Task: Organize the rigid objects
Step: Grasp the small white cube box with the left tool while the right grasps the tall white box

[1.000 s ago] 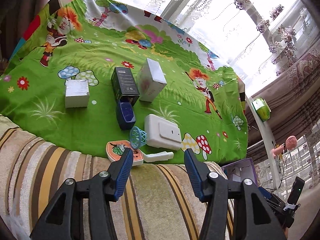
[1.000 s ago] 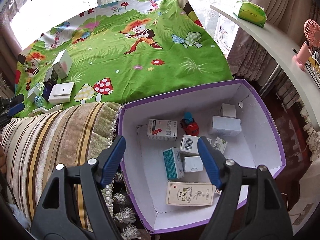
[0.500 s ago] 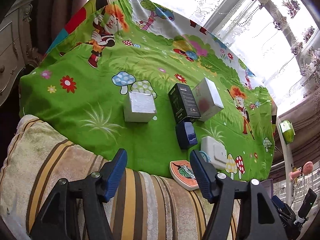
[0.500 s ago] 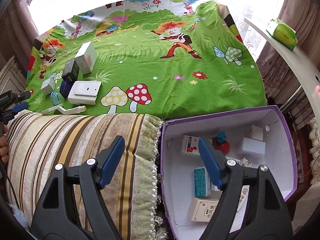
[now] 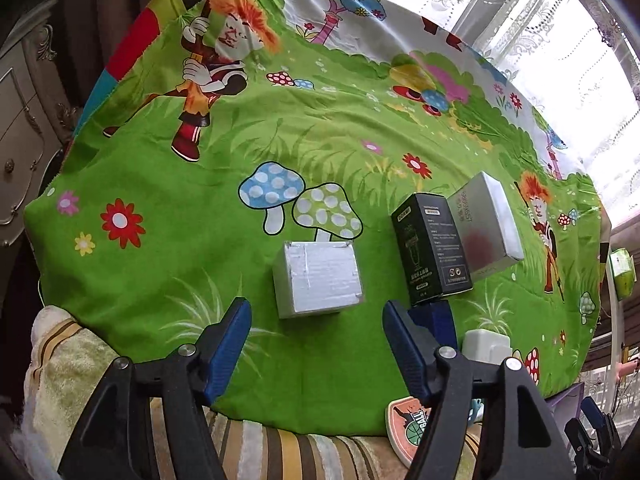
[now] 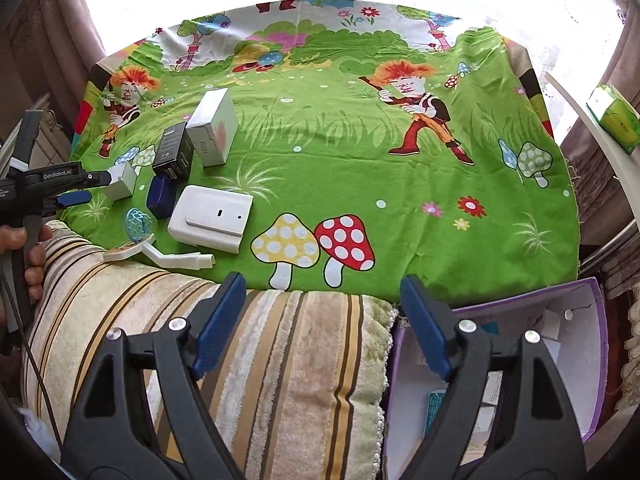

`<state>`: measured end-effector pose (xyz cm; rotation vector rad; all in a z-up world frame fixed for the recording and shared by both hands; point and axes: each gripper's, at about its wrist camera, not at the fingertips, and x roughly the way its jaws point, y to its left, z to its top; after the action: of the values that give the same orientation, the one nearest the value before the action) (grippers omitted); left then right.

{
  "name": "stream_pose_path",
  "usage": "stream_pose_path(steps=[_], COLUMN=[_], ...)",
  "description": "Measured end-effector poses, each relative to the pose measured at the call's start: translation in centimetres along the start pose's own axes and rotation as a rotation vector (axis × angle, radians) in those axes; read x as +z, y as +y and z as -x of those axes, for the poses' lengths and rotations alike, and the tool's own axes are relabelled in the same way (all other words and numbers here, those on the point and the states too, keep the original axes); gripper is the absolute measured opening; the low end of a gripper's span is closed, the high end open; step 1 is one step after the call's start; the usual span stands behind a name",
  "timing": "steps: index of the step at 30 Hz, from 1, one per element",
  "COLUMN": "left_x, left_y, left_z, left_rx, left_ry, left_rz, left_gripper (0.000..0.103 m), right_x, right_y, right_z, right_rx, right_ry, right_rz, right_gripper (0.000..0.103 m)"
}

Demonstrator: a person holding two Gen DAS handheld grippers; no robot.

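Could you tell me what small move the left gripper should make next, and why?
Probably ease the left gripper forward and down over the small white cardboard box: its jaws have just been opening, stand empty, and the box lies just ahead of them, apart from the others.

On the cartoon cloth [image 6: 360, 168], a small cube box [image 5: 318, 278] lay left of a dark box [image 5: 432, 254] that touched a larger box [image 5: 486, 226] on its right, with a flat switch-like unit [image 6: 212, 218] nearer the striped cushion [image 6: 280, 360], beside an open carton [image 6: 588, 352].
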<state>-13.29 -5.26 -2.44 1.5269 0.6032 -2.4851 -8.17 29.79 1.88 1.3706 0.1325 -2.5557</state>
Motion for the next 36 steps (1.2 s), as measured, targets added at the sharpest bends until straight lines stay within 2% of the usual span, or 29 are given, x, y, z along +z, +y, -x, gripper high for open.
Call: stream_pose_path(steps=[14,16,17,18,21,30,36], left_x=[1.5,1.5,1.5,1.5,1.4,0.8,0.6], left_y=[-1.0,-1.2,-1.3,-1.3,-1.3,-1.3,-1.3], left_z=[-2.9,-3.1,-3.3,-3.4,-3.7,-2.8,-2.0], left_rx=[0.096,0.102,0.103,0.099,0.088,0.025,0.009], left_ry=[0.041,0.042,0.043,0.047,0.05,-0.015,-0.068], left_rz=[-0.055,-0.064,-0.069,-0.073,-0.074,-0.078,-0.087], left_gripper=[0.07,0.069,0.064,0.057,0.047,0.047,0.047], right_x=[6.7,7.5,7.9,8.2,9.4,12.2,13.2], right_y=[4.1,4.8,5.3,5.7,7.0,10.4,12.0], right_z=[-3.5,-4.1,-4.4,-4.7,-5.7,-9.3,-11.5], right_rx=[0.065,0.076,0.077,0.079,0.08,0.09,0.083], right_ry=[-0.02,-0.017,-0.016,-0.015,-0.011,0.003,0.004], right_rz=[0.038,0.045,0.05,0.056,0.077,0.084,0.067], right_gripper=[0.082,0.082,0.082,0.082,0.082,0.082,0.082])
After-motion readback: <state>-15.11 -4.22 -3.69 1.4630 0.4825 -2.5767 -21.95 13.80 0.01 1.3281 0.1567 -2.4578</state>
